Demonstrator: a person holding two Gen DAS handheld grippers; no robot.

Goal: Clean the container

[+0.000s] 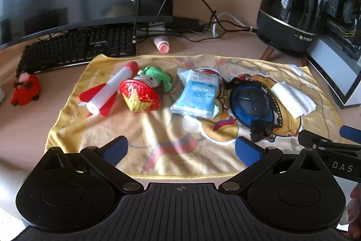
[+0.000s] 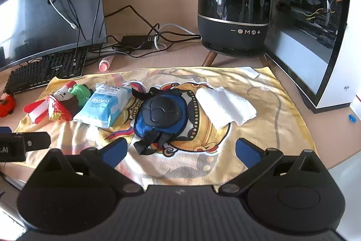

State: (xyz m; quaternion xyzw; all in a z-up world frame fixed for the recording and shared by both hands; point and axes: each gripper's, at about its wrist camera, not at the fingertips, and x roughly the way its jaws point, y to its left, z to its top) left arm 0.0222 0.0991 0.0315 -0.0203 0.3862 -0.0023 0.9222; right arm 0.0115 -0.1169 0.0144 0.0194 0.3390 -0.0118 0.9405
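A blue and black round container [image 1: 251, 103] [image 2: 161, 113] with black straps lies on a yellow printed cloth [image 1: 158, 128] [image 2: 259, 128]. A folded white paper towel [image 1: 293, 98] [image 2: 225, 107] lies just to its right, and a light-blue pack of wipes [image 1: 197, 93] [image 2: 105, 105] to its left. My left gripper [image 1: 180, 148] hovers open over the cloth's near edge, holding nothing. My right gripper [image 2: 180, 148] is also open and empty, short of the container. Each gripper shows at the edge of the other's view.
On the cloth's left lie a red-and-white toy rocket [image 1: 110, 92] and a crocheted doll [image 1: 144, 89]. A keyboard [image 1: 76, 49], a monitor, cables and a pink-capped bottle [image 1: 162, 44] stand behind. At the right are a black speaker [image 2: 233, 6] and a PC case [image 2: 315, 26].
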